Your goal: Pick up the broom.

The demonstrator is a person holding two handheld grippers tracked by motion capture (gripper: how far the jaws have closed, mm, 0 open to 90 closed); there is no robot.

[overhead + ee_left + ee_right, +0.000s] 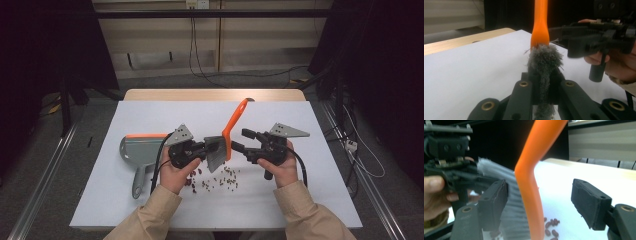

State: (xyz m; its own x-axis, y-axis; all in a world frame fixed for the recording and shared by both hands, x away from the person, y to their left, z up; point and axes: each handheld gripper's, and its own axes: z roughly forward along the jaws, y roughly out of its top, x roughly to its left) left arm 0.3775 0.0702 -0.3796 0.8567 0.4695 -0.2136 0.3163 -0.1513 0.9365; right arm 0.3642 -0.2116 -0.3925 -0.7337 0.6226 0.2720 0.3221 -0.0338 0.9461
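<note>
High view: brush (226,142) handover above beans (220,180).
Left gripper (202,150): jaws clamped on bristles.
Right gripper (239,141): jaws apart, handle between, untouched.
Next: sweep toward dustpan (137,152).

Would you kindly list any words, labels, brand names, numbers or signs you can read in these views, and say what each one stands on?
None: no readable text in any of the views.
The brush, with its orange handle and grey bristles, bears no print.
The dustpan shows no label or brand.
The left gripper and right gripper, with their grey plates, carry no legible marking.
The white table cover is plain.
</note>
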